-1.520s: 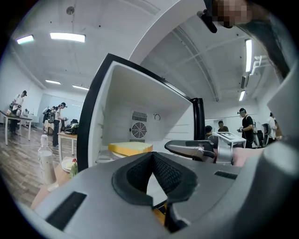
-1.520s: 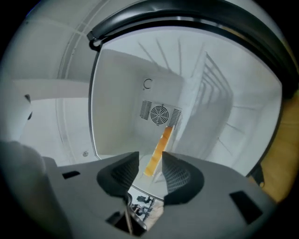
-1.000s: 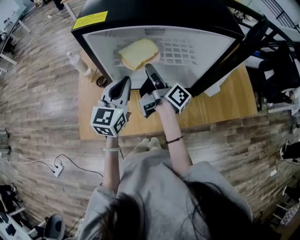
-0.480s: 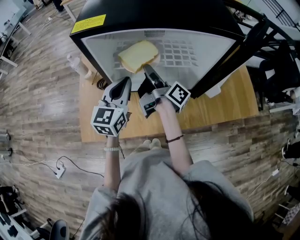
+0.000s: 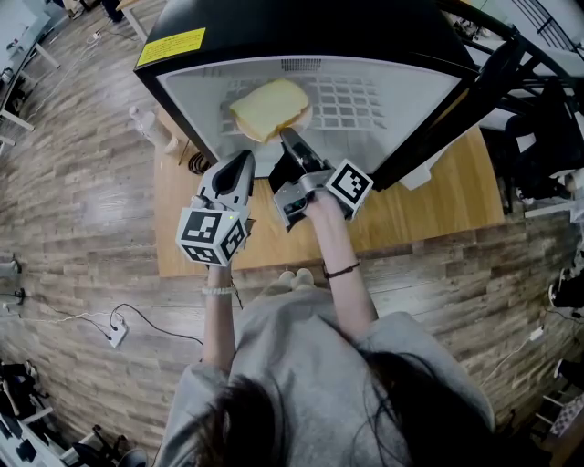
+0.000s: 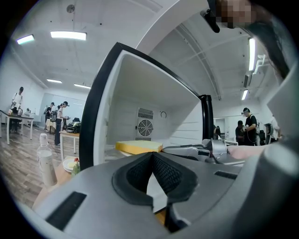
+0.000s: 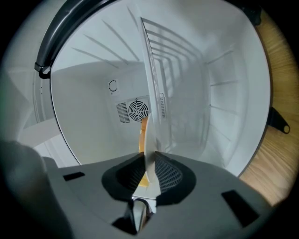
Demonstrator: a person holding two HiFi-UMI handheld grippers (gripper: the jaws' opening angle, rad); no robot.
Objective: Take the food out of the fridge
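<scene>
A thick yellow slice of bread lies on a white plate on the wire shelf of the open black mini fridge. My right gripper reaches into the fridge, rolled on its side. Its jaws are closing, with the plate's rim between the pads and touching both. The bread shows just behind that rim. My left gripper hangs level outside the fridge's front edge, to the left of the right one, shut and holding nothing. From the left gripper view the bread sits straight ahead.
The fridge stands on a wooden table, its door swung open to the right. A plastic bottle stands at the table's left corner by a small plate of food. A fan vent marks the fridge's back wall.
The right gripper's jaws have come together around the plate's rim and the gripper has rolled slightly. The left gripper has stayed where it was.
</scene>
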